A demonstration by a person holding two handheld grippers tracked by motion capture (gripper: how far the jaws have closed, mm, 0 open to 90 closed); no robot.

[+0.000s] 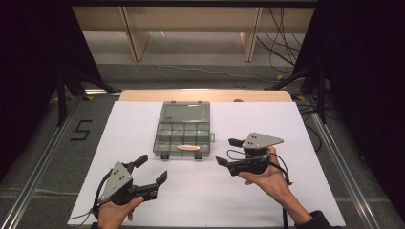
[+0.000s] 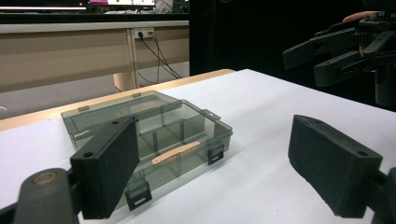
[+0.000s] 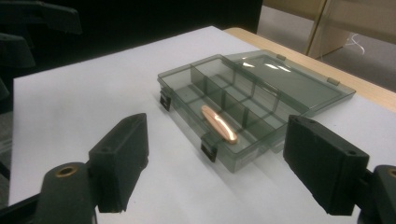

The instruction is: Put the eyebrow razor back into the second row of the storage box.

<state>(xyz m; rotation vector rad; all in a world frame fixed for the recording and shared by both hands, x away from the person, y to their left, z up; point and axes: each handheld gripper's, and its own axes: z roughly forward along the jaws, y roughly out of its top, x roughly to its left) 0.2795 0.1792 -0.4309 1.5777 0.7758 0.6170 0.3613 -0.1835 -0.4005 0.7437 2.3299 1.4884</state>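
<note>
A smoky grey see-through compartment box (image 1: 159,139) sits at the middle of the white sheet. Its lid (image 1: 185,113) lies folded back flat behind it. A slim copper-coloured oblong piece (image 1: 188,148) rests in a front compartment, near the latches. It is also visible in the left gripper view (image 2: 176,152) and the right gripper view (image 3: 218,123). My left gripper (image 1: 153,168) is near the front left of the box, open and empty, its jaws pointing toward the box (image 2: 225,132). My right gripper (image 1: 225,151) is just right of the box (image 3: 243,161), open with nothing between its pads.
The white sheet (image 1: 267,191) covers the table, with a wooden edge (image 1: 205,95) at the far side. Black curtains flank both sides. Cables (image 1: 282,43) trail on the floor beyond, and a "5" marker (image 1: 81,130) is stuck to the floor at left.
</note>
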